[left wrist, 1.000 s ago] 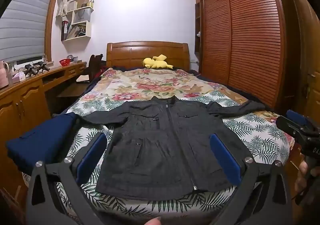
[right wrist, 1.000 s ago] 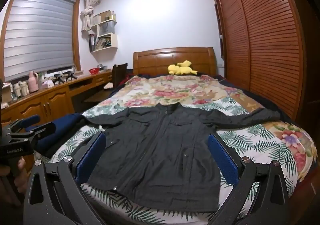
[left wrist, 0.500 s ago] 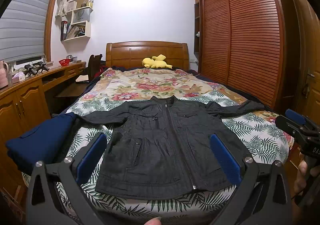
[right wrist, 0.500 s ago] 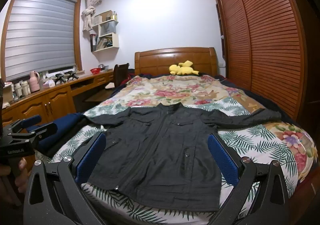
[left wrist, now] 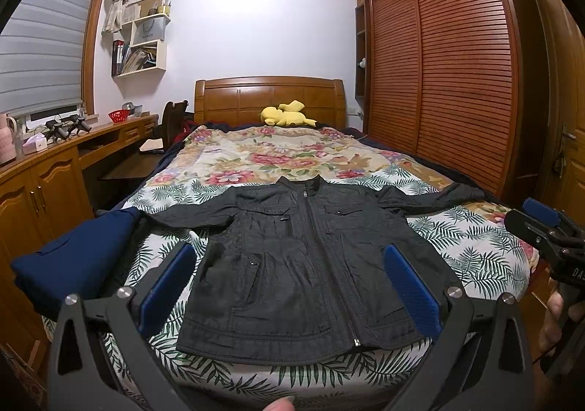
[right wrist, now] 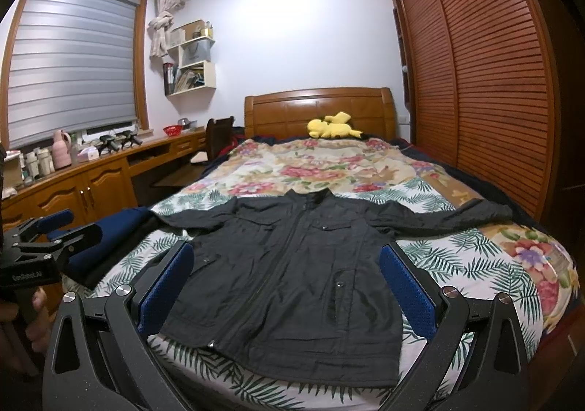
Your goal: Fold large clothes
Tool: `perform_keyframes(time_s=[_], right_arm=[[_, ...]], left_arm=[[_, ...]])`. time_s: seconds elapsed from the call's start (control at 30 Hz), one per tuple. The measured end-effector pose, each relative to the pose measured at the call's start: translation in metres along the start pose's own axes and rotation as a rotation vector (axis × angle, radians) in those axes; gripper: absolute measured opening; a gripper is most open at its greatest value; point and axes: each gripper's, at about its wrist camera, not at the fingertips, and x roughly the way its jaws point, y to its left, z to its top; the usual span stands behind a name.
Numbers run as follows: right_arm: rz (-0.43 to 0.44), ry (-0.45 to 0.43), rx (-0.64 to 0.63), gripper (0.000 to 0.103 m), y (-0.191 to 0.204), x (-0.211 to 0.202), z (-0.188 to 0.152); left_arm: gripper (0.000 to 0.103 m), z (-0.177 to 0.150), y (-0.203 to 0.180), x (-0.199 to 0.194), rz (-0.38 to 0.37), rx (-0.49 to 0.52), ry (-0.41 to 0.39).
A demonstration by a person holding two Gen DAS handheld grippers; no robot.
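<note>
Dark jacket (left wrist: pixel 299 264) flat on bed (left wrist: pixel 278 155), left cuff hidden by navy cloth (left wrist: pixel 76 257)

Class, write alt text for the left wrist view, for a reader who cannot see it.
A dark jacket lies flat and zipped on a floral bedspread, sleeves spread wide, seen between the open blue-padded left tongs. A folded navy garment sits at the bed's left edge, the right tongs show at far right, and a yellow plush rests by the headboard.

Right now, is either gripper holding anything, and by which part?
Nothing is held. The left gripper and right gripper are both open, short of the dark jacket, which lies spread flat on the bed.
</note>
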Motion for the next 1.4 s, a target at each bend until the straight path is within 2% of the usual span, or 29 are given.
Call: perform_keyframes(time_s=[1.4], right_arm=[[-0.001, -0.006, 0.002, 0.103, -0.0011, 0.0003, -0.0004]], left_arm=[[0.103, 0.0002, -0.0078, -0.0035, -0.002, 0.01, 0.002]])
